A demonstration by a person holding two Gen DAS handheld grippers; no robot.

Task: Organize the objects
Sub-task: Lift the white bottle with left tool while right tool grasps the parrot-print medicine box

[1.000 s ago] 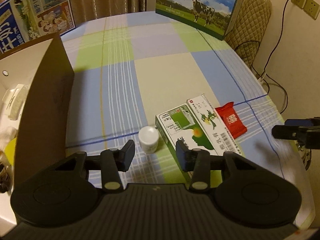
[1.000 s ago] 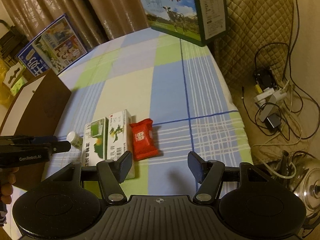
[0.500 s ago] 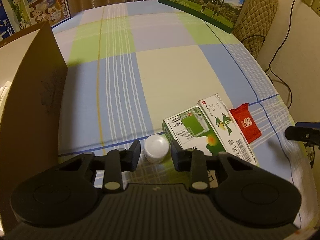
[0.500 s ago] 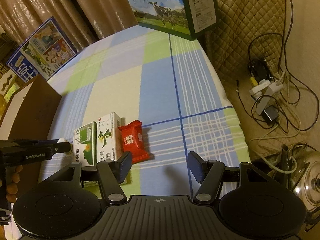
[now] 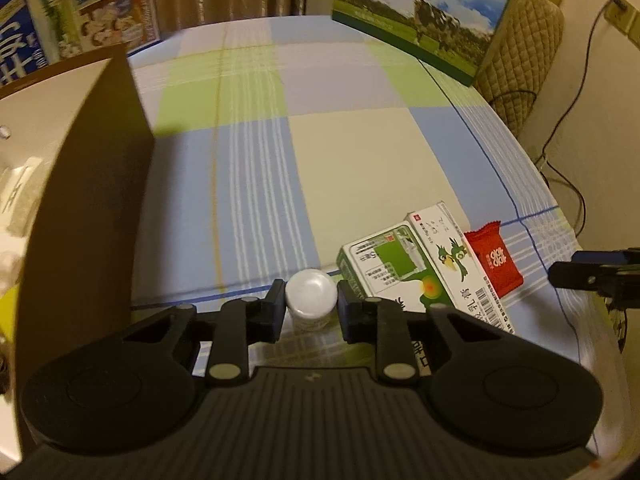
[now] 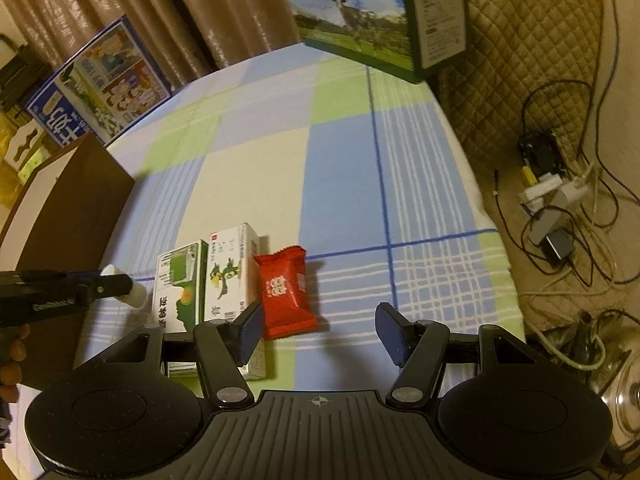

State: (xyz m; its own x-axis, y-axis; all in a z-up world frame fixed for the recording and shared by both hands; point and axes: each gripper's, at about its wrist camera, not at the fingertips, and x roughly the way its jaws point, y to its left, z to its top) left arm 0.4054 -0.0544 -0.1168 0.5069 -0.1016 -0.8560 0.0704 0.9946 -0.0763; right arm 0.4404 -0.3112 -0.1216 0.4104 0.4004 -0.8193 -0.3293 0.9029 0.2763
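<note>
A small white bottle [image 5: 310, 294] stands on the checked tablecloth [image 5: 352, 160]. My left gripper [image 5: 310, 310] is closing around it, and the pads touch both of its sides. Right of the bottle lie a green medicine box [image 5: 384, 268], a white box with a green bird [image 5: 452, 256] and a red snack packet [image 5: 494, 262]. My right gripper [image 6: 320, 332] hangs open just above the table. The red packet [image 6: 286, 292] lies in front of its left finger, with nothing between the pads. The bottle [image 6: 134, 296] also shows in the right wrist view.
A tall brown cardboard box [image 5: 88, 184] stands at the left. A milk case with a cow picture [image 5: 420, 16] and a blue printed case [image 5: 60, 20] stand at the far edge. Cables and a power strip [image 6: 552, 200] lie past the table's right edge.
My left gripper came forward over the white bottle and its jaws narrowed around it. My right gripper came a little lower and nearer the red packet, still open.
</note>
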